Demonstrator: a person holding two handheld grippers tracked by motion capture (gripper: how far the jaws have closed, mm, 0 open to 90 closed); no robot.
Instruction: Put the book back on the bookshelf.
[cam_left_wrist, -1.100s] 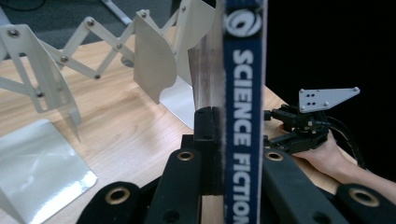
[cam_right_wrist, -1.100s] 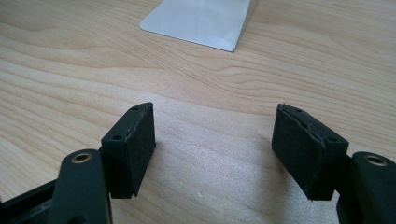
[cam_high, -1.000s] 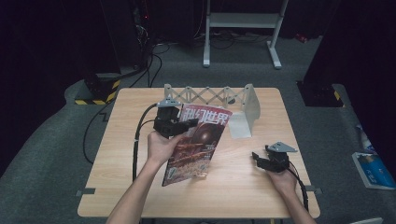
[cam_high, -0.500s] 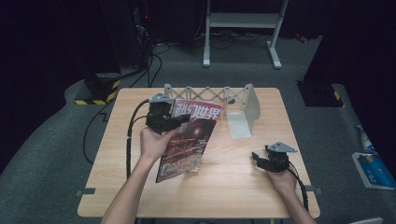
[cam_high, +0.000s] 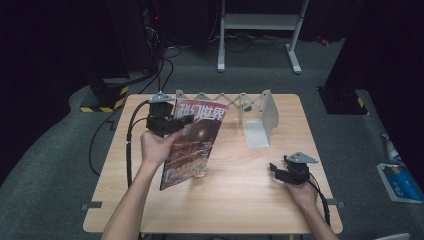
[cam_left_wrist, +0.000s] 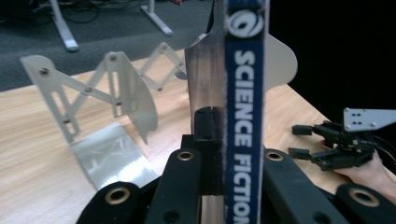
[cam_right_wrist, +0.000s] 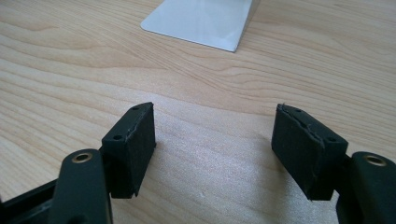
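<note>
While the magazine (cam_high: 192, 142) is held lifted above the wooden table (cam_high: 240, 200), just before the metal rack (cam_high: 252, 112), it is clamped by the closed left gripper (cam_high: 175, 122); the right gripper (cam_high: 277, 170) is kept wide open and empty near the table's right edge.

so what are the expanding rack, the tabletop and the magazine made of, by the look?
Silver accordion book rack: looks like sheet metal with a brushed, slightly reflective finish and riveted scissor links. Light wooden tabletop: wood or wood-look laminate, since grain lines show under a smooth matte surface; which one is unclear. Red-covered magazine with a blue spine: glossy printed paper, thin, clamped in the left gripper with its jaws shut on it.
</note>
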